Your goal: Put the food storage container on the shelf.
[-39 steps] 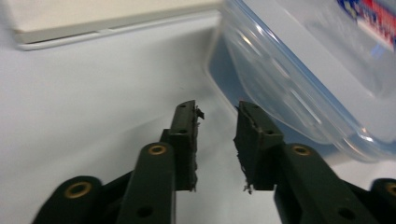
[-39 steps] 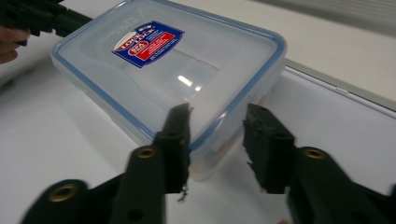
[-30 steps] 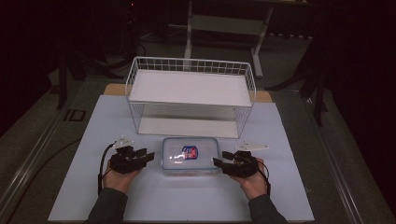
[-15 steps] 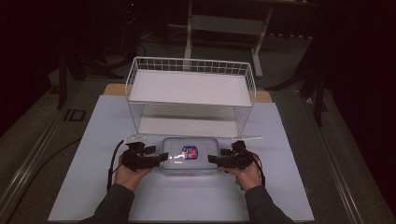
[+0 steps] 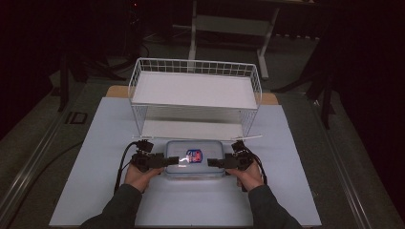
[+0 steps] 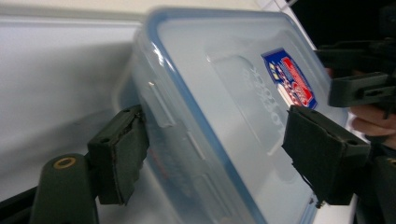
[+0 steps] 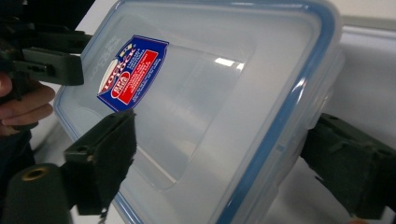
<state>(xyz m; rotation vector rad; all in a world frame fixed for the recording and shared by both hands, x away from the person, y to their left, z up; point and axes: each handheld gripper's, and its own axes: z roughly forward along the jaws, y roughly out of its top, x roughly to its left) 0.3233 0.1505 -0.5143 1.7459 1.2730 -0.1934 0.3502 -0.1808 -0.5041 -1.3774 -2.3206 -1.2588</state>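
White table sheet (image 5: pixel 95 191), dim room, dark surroundings. Clear plastic container (image 5: pixel 195 160) with blue-rimmed lid lying flat on sheet, just in front of white wire rack (image 5: pixel 196 98); red and blue label (image 5: pixel 193 155) on lid top. Rack two-tiered, white shelf boards above and below, standing at far middle of sheet. Left gripper (image 5: pixel 160 162) in at container's left end, held in left hand (image 5: pixel 139 175), cable looping off toward the sleeve. Right gripper (image 5: pixel 217 163) in at container's right end, held in right hand (image 5: pixel 248 175). Both arms entering from bottom, dark sleeves. Left gripper view: container (image 6: pixel 219 116) between the jaws, jaws spread wide, one pad (image 6: pixel 122 154) against the side wall below the lid rim, the other pad (image 6: pixel 322 158) over the lid surface; contact on lid side not clear. Label (image 6: pixel 289 77) visible, other gripper (image 6: pixel 359 81) beyond it at the far end. Right gripper view: container (image 7: pixel 219 93) straddled the same way, jaws spread, one pad (image 7: pixel 105 158) over the lid, other pad (image 7: pixel 355 168) beside the side wall; cannot tell whether pressing yet. Label (image 7: pixel 133 70) near far end, other gripper (image 7: pixel 46 60) and fingers (image 7: pixel 23 107) beyond.
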